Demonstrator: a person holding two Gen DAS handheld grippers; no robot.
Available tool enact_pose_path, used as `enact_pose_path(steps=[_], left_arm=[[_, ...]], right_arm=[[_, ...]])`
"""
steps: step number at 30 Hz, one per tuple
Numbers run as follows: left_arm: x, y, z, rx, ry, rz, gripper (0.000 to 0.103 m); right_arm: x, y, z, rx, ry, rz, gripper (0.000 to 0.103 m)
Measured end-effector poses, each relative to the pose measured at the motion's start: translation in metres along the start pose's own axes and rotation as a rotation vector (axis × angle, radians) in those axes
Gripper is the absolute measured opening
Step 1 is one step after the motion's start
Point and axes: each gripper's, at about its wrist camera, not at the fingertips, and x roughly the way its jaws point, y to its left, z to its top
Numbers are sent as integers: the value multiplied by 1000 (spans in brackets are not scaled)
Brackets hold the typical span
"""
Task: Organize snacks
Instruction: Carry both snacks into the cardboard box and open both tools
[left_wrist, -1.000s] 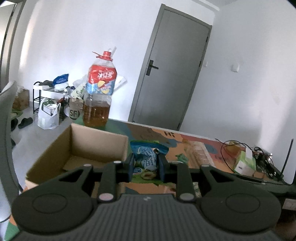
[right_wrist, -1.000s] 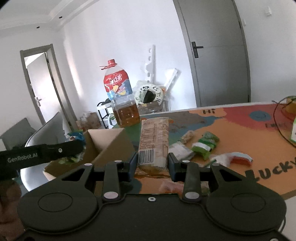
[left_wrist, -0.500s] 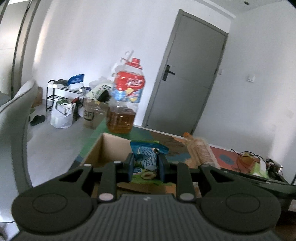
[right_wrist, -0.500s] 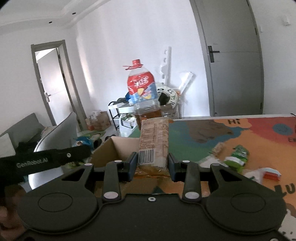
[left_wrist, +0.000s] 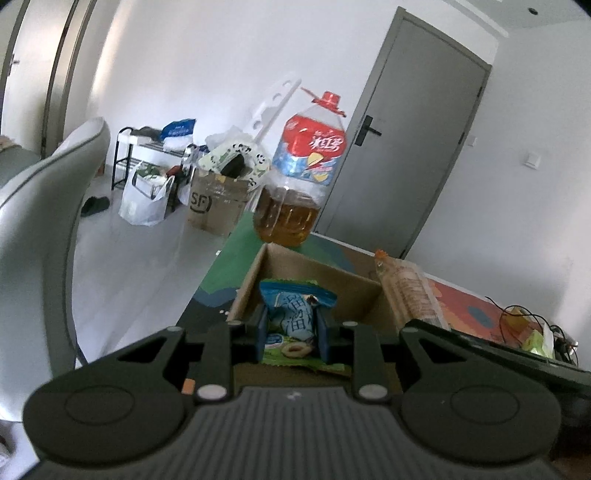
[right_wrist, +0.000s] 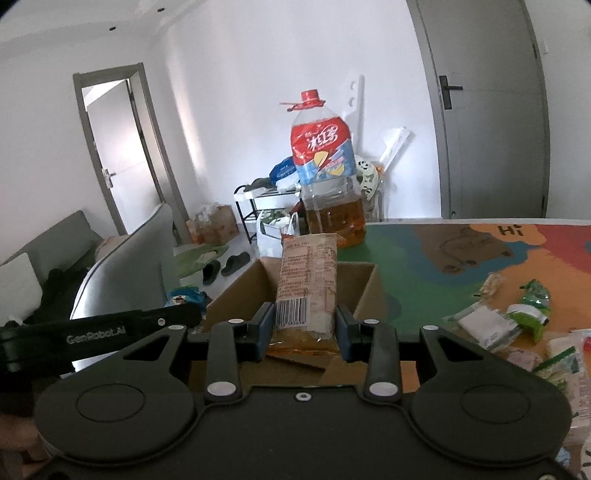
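My left fingers (left_wrist: 291, 332) press on a blue-green snack bag (left_wrist: 295, 317), and I hold it over the open cardboard box (left_wrist: 354, 291). My right fingers (right_wrist: 304, 328) grip a long clear packet with a barcode (right_wrist: 308, 284), standing upright above the same box (right_wrist: 365, 291). The box sits at the green corner of the surface (right_wrist: 406, 266), just in front of a big oil bottle (right_wrist: 327, 177). More small snack packets (right_wrist: 528, 310) lie scattered toward the right edge of the surface.
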Motion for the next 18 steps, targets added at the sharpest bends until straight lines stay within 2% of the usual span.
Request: enact_pose_path(steps=[4, 8, 15, 17, 18], left_arm=[[6, 8, 1, -30, 10, 25, 29], [4, 12, 2, -53, 22, 19, 32], [-11, 11, 0, -58, -17, 46, 54], [-12, 11, -2, -64, -13, 57, 57], [-14, 11, -3, -69, -11, 55, 59]], right_arm=[[5, 4, -1, 0, 12, -1, 36], [8, 6, -2, 0, 16, 0, 36], [9, 7, -3, 13, 39, 27, 39], [4, 8, -3, 17, 27, 32, 57], [1, 9, -4, 9, 10, 26, 62]])
